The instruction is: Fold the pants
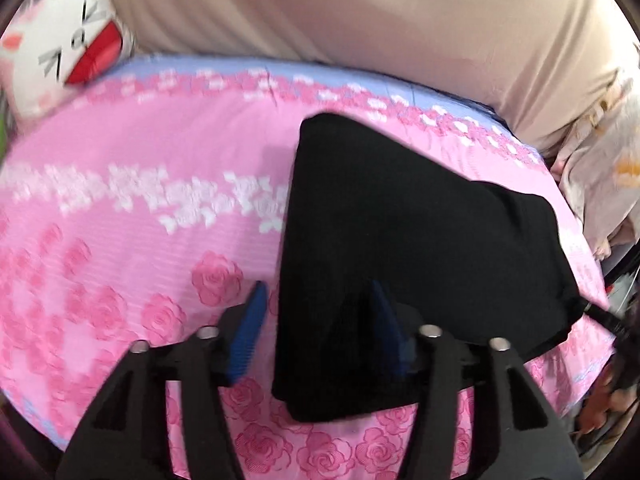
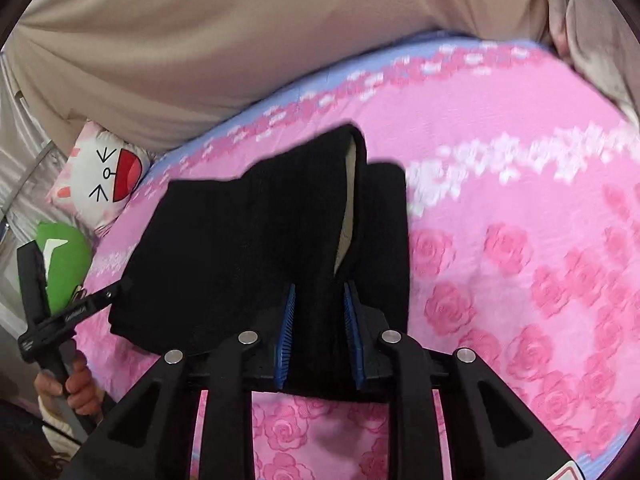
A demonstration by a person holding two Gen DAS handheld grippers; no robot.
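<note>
The black pants (image 1: 400,232) lie folded on the pink rose bedspread (image 1: 132,208). My left gripper (image 1: 320,296) is open, its blue pads (image 1: 250,332) wide apart, with the near left corner of the pants between them. In the right wrist view my right gripper (image 2: 320,300) is shut on a fold of the black pants (image 2: 240,240), and the cloth fills the gap between its blue pads (image 2: 286,332). A pale lining shows in a fold (image 2: 348,200). The left gripper (image 2: 100,296) shows at the pants' left edge there, and the right gripper (image 1: 600,316) shows at their right edge in the left wrist view.
A white cat pillow (image 1: 64,40) and a green cushion (image 2: 64,256) lie at the bed's head. A beige curtain (image 1: 360,8) hangs behind the bed. Floral bedding (image 1: 600,168) is piled at the right. The bed's near edge runs below the grippers.
</note>
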